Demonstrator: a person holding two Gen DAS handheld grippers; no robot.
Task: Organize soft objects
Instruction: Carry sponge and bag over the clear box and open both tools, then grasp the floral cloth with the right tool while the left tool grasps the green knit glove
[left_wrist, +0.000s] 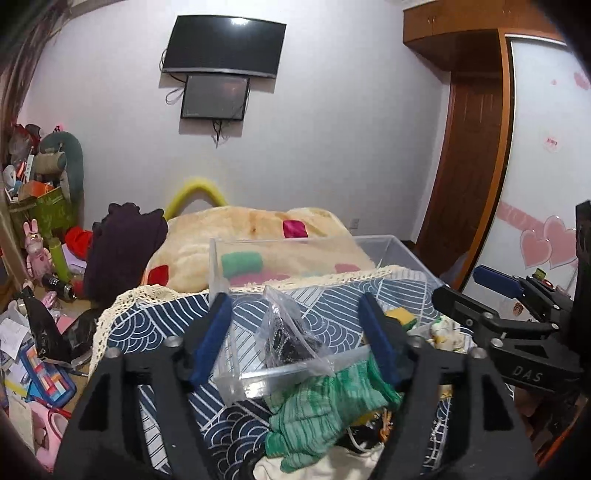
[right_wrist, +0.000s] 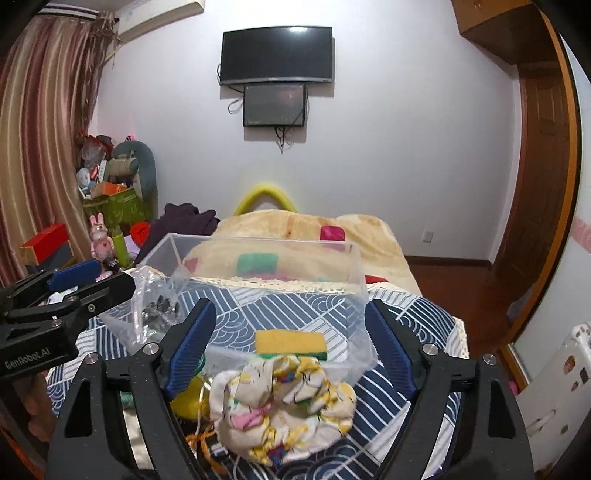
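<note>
Right wrist: crumpled printed cloth (right_wrist: 280, 402) between spread tongs (right_wrist: 291, 354).

My black claws carry blue pads (left_wrist: 212, 338). The cloth (right_wrist: 402, 314) below is navy with white wave lines; one rag (left_wrist: 325, 406) is green, another (right_wrist: 284, 398) white with yellow and pink print.

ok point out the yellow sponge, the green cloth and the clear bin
yellow sponge (right_wrist: 290, 342): right wrist view, middle of its yellow top face
green cloth (left_wrist: 325, 406): left wrist view, centre of the crumpled fabric
clear bin (right_wrist: 258, 244): right wrist view, far wall
</note>
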